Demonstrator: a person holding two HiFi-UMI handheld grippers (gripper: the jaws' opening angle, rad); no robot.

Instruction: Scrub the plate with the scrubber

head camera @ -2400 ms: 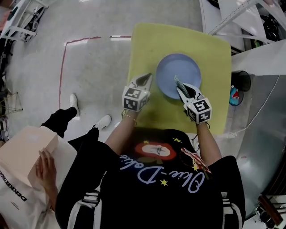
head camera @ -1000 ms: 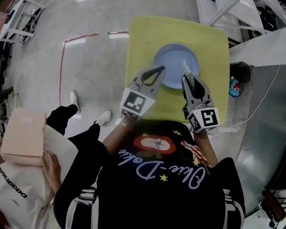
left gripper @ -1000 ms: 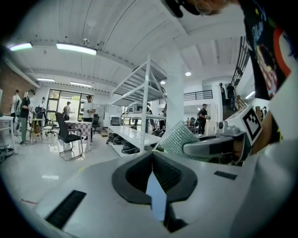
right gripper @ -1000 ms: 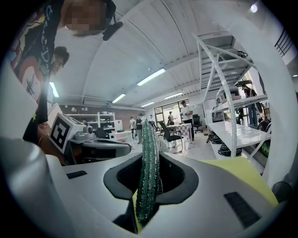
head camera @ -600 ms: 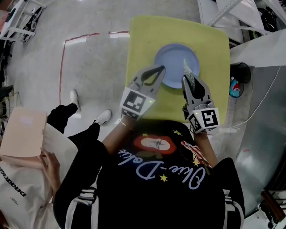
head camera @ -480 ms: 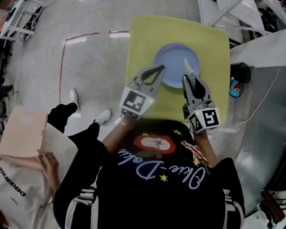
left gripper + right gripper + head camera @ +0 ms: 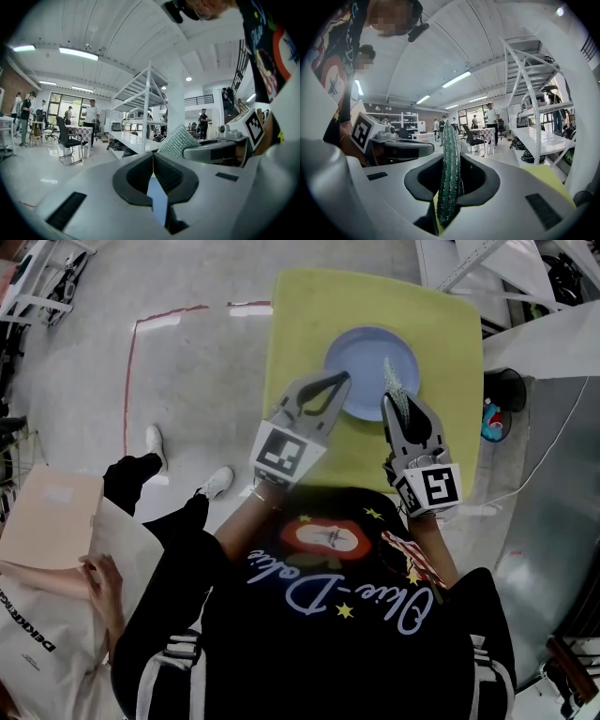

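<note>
A round blue plate [image 7: 366,357] lies on the yellow table [image 7: 309,315]. Both grippers hang raised above the table's near half. My right gripper [image 7: 394,407] is shut on a green and silver scrubber [image 7: 392,381], whose end sticks out past the fingertips, over the plate's right part. In the right gripper view the scrubber [image 7: 450,140] stands upright, pinched between the jaws of that gripper [image 7: 451,168]. My left gripper [image 7: 339,381] hovers by the plate's left rim. Its jaws [image 7: 153,158] are shut with nothing in them. The scrubber [image 7: 179,140] shows beside it.
A black bin [image 7: 506,407] with a colourful item stands right of the table, beside a grey metal surface [image 7: 562,512]. A seated person holds a beige box [image 7: 47,526] at lower left. Red tape [image 7: 129,381] marks the floor. White shelving [image 7: 145,117] fills the gripper views.
Both grippers have risen off the table toward the head camera, and the scrubber has come up with the right one. Over the last second they barely move.
</note>
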